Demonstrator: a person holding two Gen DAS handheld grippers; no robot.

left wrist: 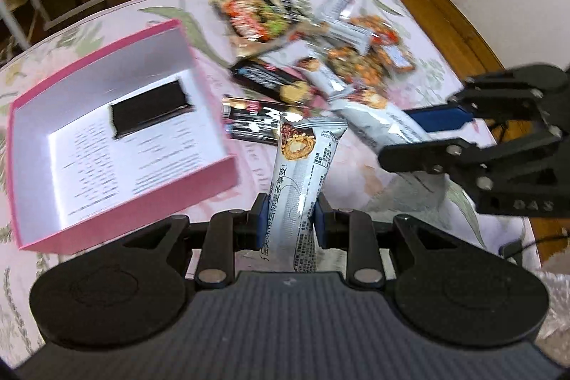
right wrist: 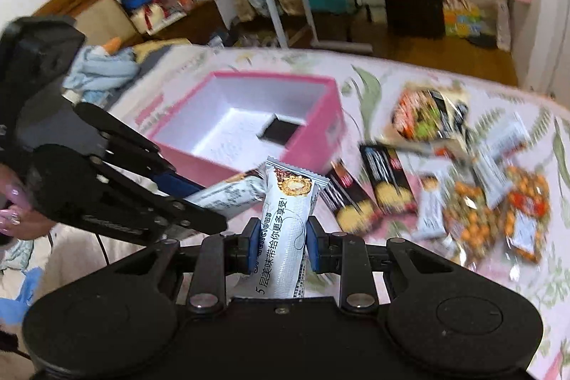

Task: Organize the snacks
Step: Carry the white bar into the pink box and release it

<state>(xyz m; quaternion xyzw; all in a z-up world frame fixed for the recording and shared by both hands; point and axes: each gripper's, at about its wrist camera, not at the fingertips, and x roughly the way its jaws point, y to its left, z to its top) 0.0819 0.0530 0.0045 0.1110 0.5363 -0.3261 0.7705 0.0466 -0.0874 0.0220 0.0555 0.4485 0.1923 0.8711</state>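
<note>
Each claw is clamped on one silver wafer bar wrapper printed with black Chinese text and a round wafer picture: left claw [left wrist: 289, 214] grips a silver bar [left wrist: 302, 173], right claw [right wrist: 279, 244] grips a second silver bar [right wrist: 286, 219]. Both bars are raised above a floral bedsheet [left wrist: 409, 202]. An open pink box [left wrist: 117, 145] lies beside a snack pile [left wrist: 320, 41]. Wooden flooring [right wrist: 427, 52] surrounds the bed.

Snack pile [left wrist: 320, 34] motion-blurred, labels unreadable; hand [right wrist: 12, 205] cut off at edge.
</note>
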